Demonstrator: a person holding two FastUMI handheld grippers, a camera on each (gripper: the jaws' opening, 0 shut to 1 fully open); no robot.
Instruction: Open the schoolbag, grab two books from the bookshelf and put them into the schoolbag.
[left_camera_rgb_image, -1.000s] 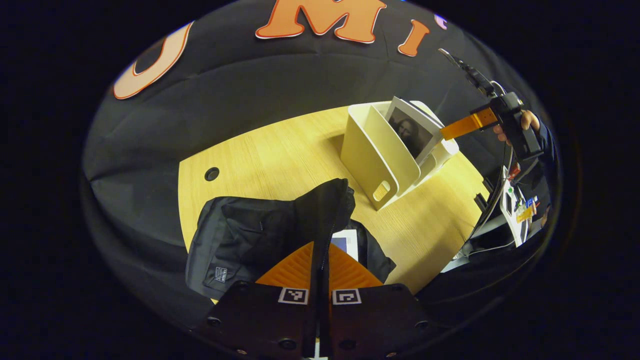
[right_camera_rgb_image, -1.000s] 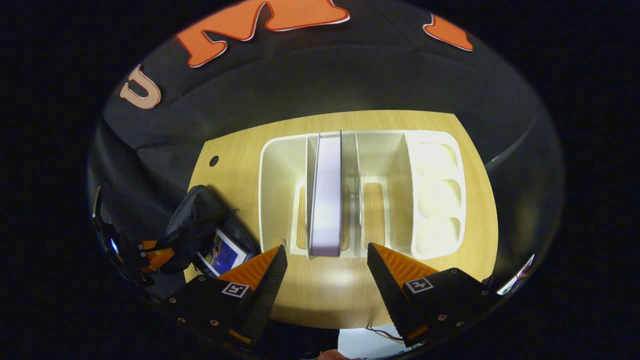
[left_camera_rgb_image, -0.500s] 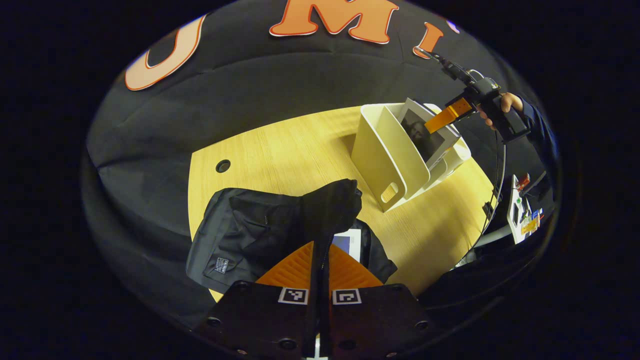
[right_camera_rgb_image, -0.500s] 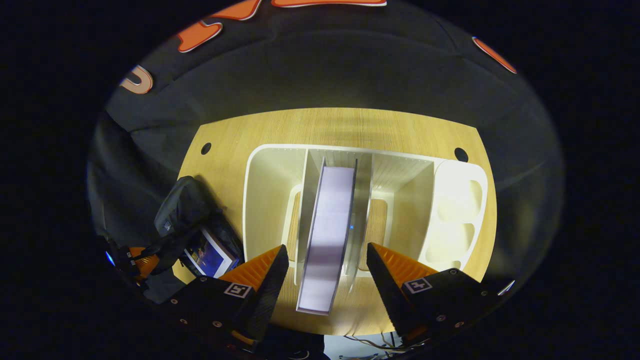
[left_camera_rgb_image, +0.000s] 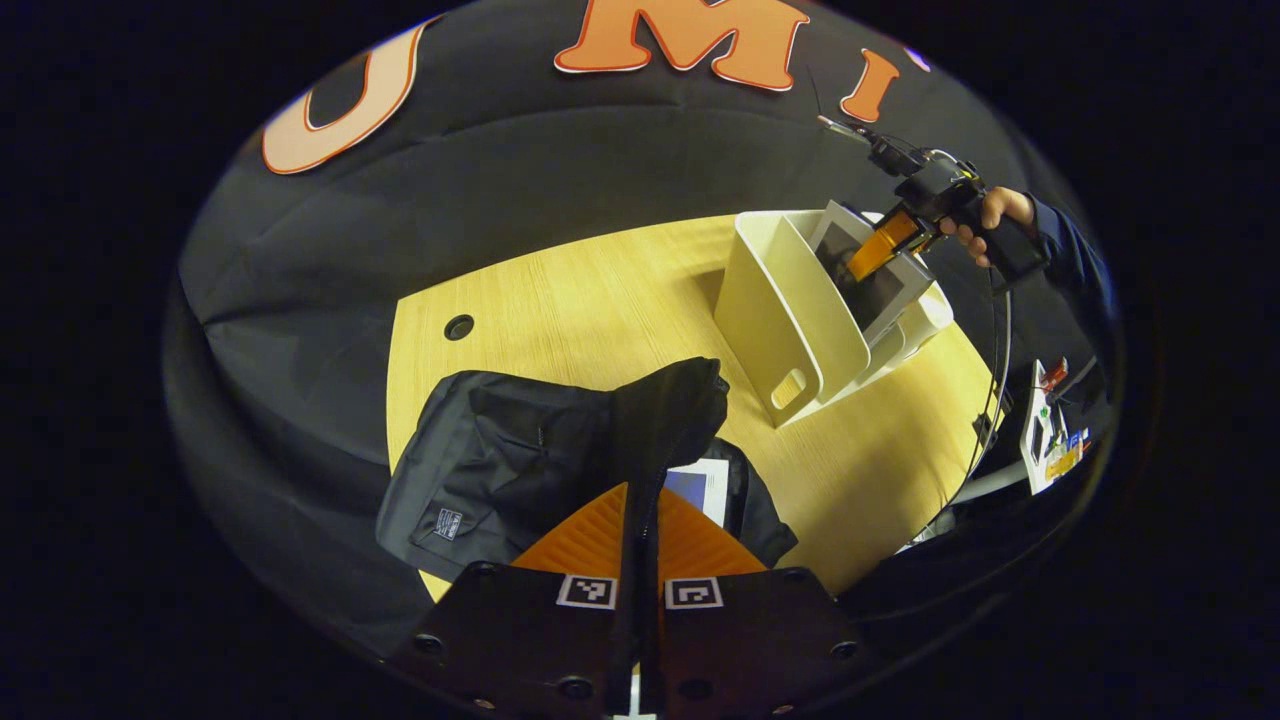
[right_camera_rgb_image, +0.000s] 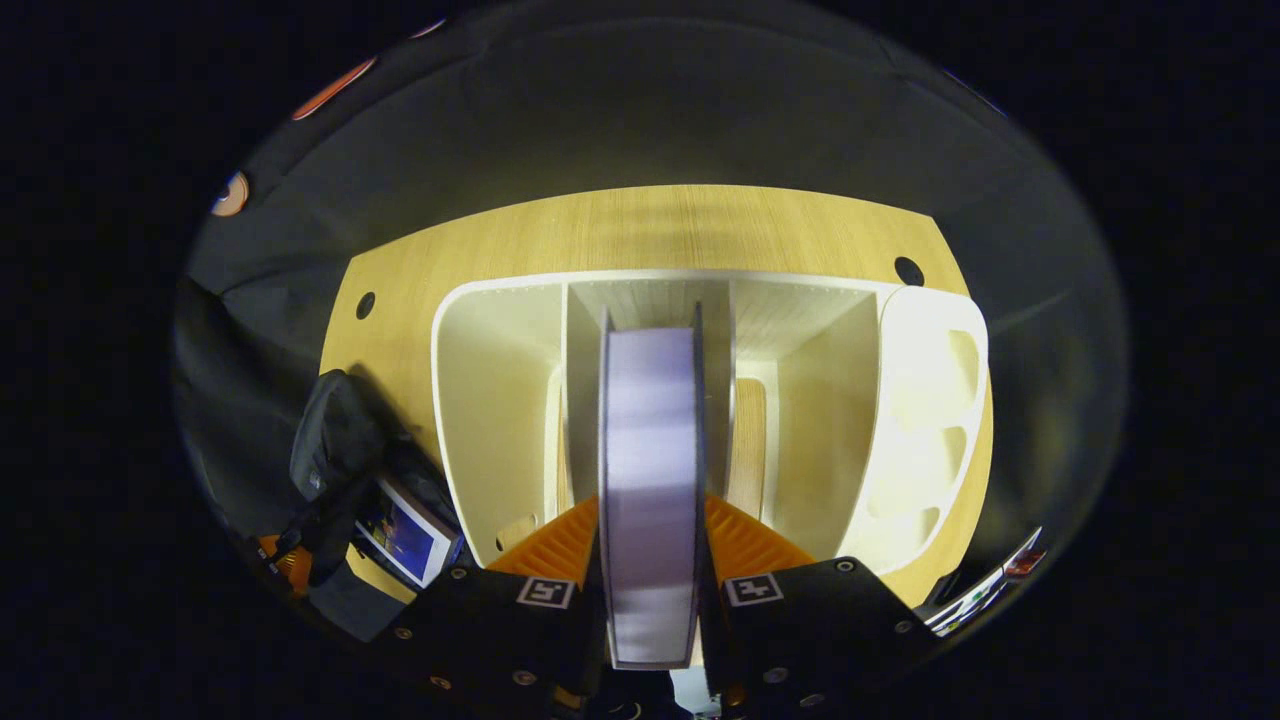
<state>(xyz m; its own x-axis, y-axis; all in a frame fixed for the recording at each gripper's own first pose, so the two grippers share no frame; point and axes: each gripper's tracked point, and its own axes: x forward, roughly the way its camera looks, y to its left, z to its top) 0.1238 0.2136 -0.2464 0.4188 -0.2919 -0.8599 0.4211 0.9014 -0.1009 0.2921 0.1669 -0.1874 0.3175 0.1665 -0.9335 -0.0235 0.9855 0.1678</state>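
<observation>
The black schoolbag (left_camera_rgb_image: 500, 465) lies on the wooden table, its mouth held up by my left gripper (left_camera_rgb_image: 640, 492), which is shut on the bag's zipper edge. One book (left_camera_rgb_image: 700, 482) lies inside the bag. A white bookshelf (left_camera_rgb_image: 785, 300) stands behind it and holds a second book (left_camera_rgb_image: 880, 290). In the right gripper view that book (right_camera_rgb_image: 650, 430) stands edge-on in the bookshelf's (right_camera_rgb_image: 495, 390) middle slot. My right gripper (right_camera_rgb_image: 650, 512) is shut on it, a finger pressed to each cover. The bag (right_camera_rgb_image: 335, 450) with its book (right_camera_rgb_image: 405, 530) is at the lower left.
A hand (left_camera_rgb_image: 990, 208) holds the right gripper (left_camera_rgb_image: 885, 243) over the shelf. The table (right_camera_rgb_image: 650, 225) has cable holes (left_camera_rgb_image: 459, 326) (right_camera_rgb_image: 908, 270). Small cups run along the shelf's right side (right_camera_rgb_image: 935, 400). Cables and gear hang past the table's right edge (left_camera_rgb_image: 1045, 430).
My right gripper has moved forward over the shelf and its open fingers have shut on the standing book. The left gripper still holds the bag's edge, almost unmoved.
</observation>
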